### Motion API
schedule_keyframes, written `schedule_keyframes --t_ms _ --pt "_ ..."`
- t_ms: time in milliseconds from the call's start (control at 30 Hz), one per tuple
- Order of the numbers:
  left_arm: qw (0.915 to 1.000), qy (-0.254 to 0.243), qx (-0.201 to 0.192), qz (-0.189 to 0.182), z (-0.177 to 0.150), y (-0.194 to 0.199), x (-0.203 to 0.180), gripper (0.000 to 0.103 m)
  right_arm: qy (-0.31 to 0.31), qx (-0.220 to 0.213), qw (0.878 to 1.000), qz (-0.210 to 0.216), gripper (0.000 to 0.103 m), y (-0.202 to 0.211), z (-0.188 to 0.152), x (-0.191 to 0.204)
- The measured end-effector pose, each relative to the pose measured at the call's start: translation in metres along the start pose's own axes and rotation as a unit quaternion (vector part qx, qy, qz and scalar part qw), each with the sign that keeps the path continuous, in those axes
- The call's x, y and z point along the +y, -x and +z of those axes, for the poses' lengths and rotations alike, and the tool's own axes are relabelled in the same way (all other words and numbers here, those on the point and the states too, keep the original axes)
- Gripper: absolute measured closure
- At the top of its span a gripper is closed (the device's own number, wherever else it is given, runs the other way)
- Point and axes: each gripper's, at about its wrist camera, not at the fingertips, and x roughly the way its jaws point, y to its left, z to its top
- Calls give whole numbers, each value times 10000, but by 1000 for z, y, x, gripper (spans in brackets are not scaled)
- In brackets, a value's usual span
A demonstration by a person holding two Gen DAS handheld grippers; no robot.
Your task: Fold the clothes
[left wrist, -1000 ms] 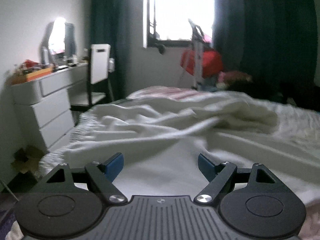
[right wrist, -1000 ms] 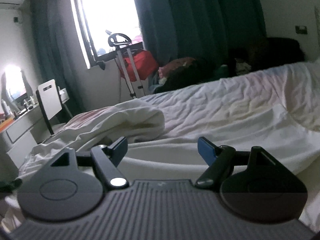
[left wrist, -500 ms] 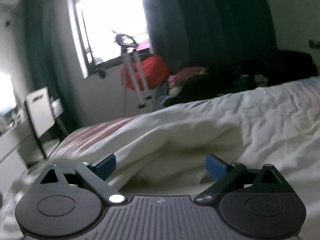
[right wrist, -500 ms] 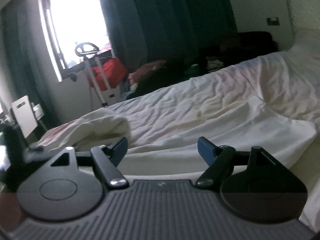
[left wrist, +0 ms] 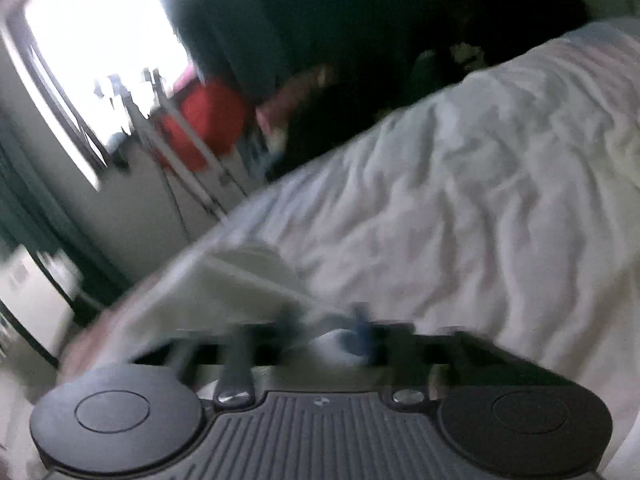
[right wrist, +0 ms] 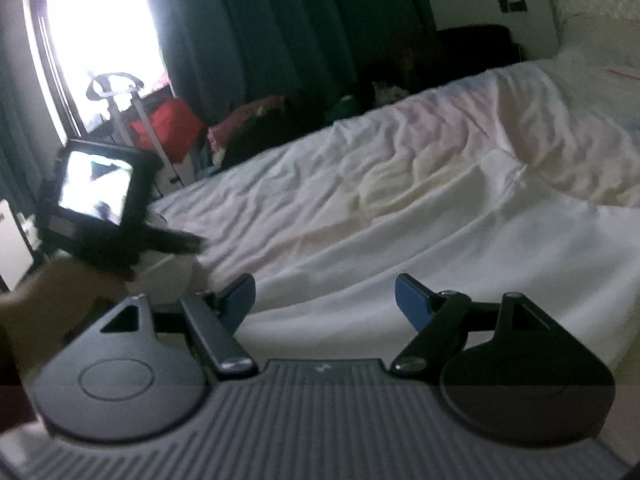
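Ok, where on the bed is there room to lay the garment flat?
Free: the wrinkled white sheet between the dark pile at the far edge and the cream cloth. Crowded: nearest the left gripper, closing on a white fold.

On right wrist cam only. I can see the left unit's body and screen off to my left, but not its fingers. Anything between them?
Observer: Yes. The left gripper has its jaws closing, with white cloth bunched between the blue pads.
Operator: Firm pinch?
Observer: The pads stand close together, but motion blur in the left wrist view hides whether they press on the cloth.
Operator: What's ahead of it?
Observer: A cream folded edge sits raised just ahead and to the left of the pads, with the wrinkled sheet beyond.
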Motion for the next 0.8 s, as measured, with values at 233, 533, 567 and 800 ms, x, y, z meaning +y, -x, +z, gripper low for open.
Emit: schedule_keyframes --t_ms 233,533,567,800 --pt "9899 1180 -713 318 -10 50 97 98 1 97 9999 54 24 -1 -4 2" --pt "9177 3365 -520 2046 -104 96 263 98 182 48 9998 45 24 13 -5 15" --pt "9191 3275 -228 2181 -120 89 270 98 229 55 9997 62 24 14 -6 18" --pt "9113 3750 553 1611 -204 83 285 90 487 -39 9986 224 24 15 -9 29"
